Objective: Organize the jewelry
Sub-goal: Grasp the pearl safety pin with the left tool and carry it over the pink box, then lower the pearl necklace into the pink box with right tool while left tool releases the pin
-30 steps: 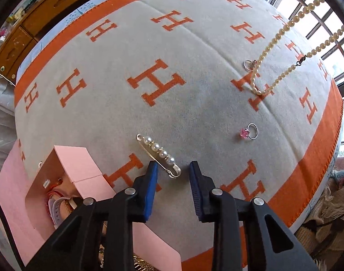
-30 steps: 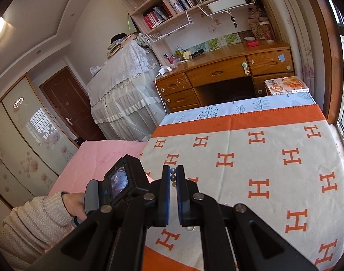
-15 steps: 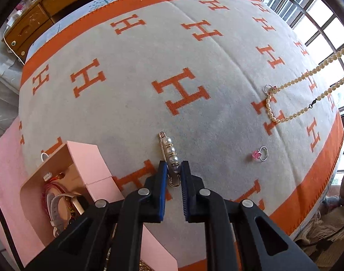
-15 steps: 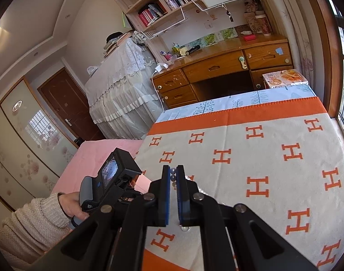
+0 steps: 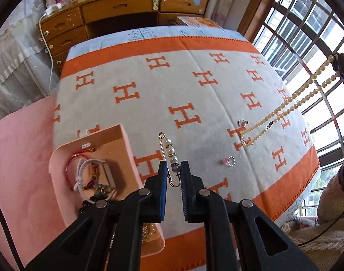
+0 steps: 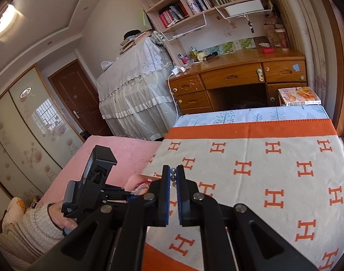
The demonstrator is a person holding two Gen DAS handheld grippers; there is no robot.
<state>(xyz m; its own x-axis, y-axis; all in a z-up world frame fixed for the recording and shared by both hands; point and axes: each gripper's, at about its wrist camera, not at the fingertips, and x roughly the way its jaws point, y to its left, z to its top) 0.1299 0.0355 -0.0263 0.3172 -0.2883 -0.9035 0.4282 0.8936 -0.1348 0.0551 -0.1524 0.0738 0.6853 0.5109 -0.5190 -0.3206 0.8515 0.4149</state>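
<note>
From the left wrist we see a woolly cream blanket (image 5: pixel 194 94) with orange H shapes. The open pink box (image 5: pixel 124 144) of tangled bracelets lies near left; two small rings (image 5: pixel 231 160) and a pearl necklace (image 5: pixel 282 113) lie right. Our left gripper (image 5: pixel 173 169) has just closed its blue pads on the gold pearl brooch pin (image 5: pixel 170 152), gripping its near end.

From the right wrist, a wooden desk (image 6: pixel 237 76) stands beyond the blanket. Our right gripper (image 6: pixel 173 176) is clamped on necklace beads.
</note>
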